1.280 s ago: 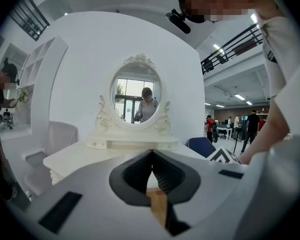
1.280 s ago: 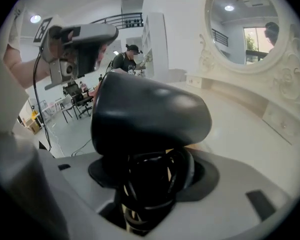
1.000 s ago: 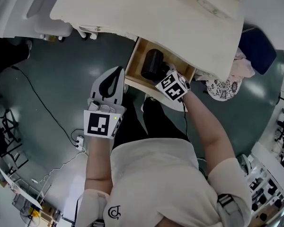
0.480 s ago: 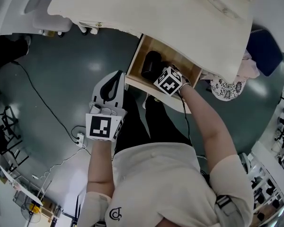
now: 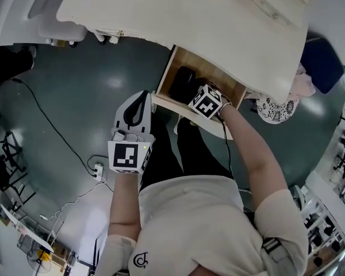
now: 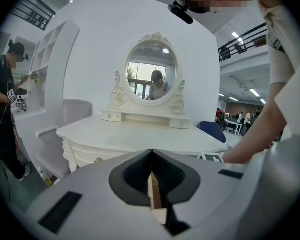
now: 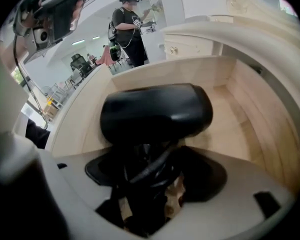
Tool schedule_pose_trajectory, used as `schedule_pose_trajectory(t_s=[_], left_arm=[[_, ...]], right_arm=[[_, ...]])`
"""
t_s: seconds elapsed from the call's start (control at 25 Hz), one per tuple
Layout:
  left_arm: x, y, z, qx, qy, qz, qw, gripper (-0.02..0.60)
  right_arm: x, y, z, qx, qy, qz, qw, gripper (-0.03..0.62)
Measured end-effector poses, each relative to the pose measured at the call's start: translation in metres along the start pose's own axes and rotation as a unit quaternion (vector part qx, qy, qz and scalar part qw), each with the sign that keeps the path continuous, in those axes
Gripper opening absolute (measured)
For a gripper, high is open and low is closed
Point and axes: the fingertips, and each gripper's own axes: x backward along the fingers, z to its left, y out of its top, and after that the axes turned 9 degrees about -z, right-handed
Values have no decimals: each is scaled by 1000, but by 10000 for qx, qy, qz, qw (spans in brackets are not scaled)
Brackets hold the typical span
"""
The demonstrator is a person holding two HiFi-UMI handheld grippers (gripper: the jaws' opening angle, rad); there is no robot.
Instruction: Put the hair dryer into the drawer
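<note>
The black hair dryer (image 5: 183, 82) lies in the open wooden drawer (image 5: 167, 103) under the white dressing table (image 5: 184, 16). My right gripper (image 5: 198, 94) points steeply down into the drawer. In the right gripper view the dryer's body (image 7: 155, 111) fills the drawer (image 7: 250, 109), and its handle with the wound cord stands between the jaws of the right gripper (image 7: 150, 184). Those jaws are opening, and a gap shows on the right side. My left gripper (image 5: 139, 96) hangs shut just left of the drawer front, holding nothing. In its own view the left gripper (image 6: 152, 179) shows only a thin slit.
The dressing table (image 6: 135, 139) carries an oval mirror (image 6: 152, 76). A patterned stool (image 5: 273, 108) and a blue chair (image 5: 319, 59) stand to the right of the drawer. A cable and power strip (image 5: 95, 171) lie on the dark floor at left. A person in black (image 6: 5, 99) stands far left.
The right gripper has sunk with the hair dryer deeper into the drawer. The left gripper has dropped a little beside the drawer front.
</note>
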Motion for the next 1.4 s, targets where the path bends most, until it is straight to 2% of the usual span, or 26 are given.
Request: schedule_pose_trajectory(t_s=[0.08,0.24,0.48,0.52,0.6,0.68,0.76,0.88,1.0,1.16,1.32,1.4], left_arm=[[0,-3,3,5,43,72,10000,12],[-1,1,5,11,20,131,9999,14],[-9,23,11,56,-111,43,9999,14],[-12,29,10,20,-168,27,9999,12],[-16,44,5,-114,-335,-20,9994,14],[-21,61,-2,-264,-559,-109,9980,14],[-27,77,-7,-381,-761,-213,9961,14],[-34,100,-11,-511,-952,-350,9935,14],[-39,120,-18,-639,-1147,-474,9902,12],[-48,150,-27,-1003,-1515,-732,9806,12],[-53,181,-37,-1256,-1859,-1005,9693,12],[-55,190,-39,-1287,-1982,-1077,9657,14]], right_arm=[[0,0,-2,-45,-107,24,9999,351],[11,3,0,-59,-133,3,9999,367],[54,38,5,-158,38,-487,9987,360],[63,47,4,-140,-9,-591,9982,341],[86,66,0,-17,-271,-894,9956,255],[111,87,-6,62,-671,-1281,9895,168],[136,108,-13,-22,-1028,-1660,9808,113],[173,135,-21,-139,-1563,-2167,9636,16],[214,157,-26,-144,-2109,-2627,9414,9],[271,186,-29,89,-2914,-3343,8963,8],[320,207,-22,-76,-3128,-4117,8559,8],[345,211,-19,-338,-3182,-4556,8307,8]])
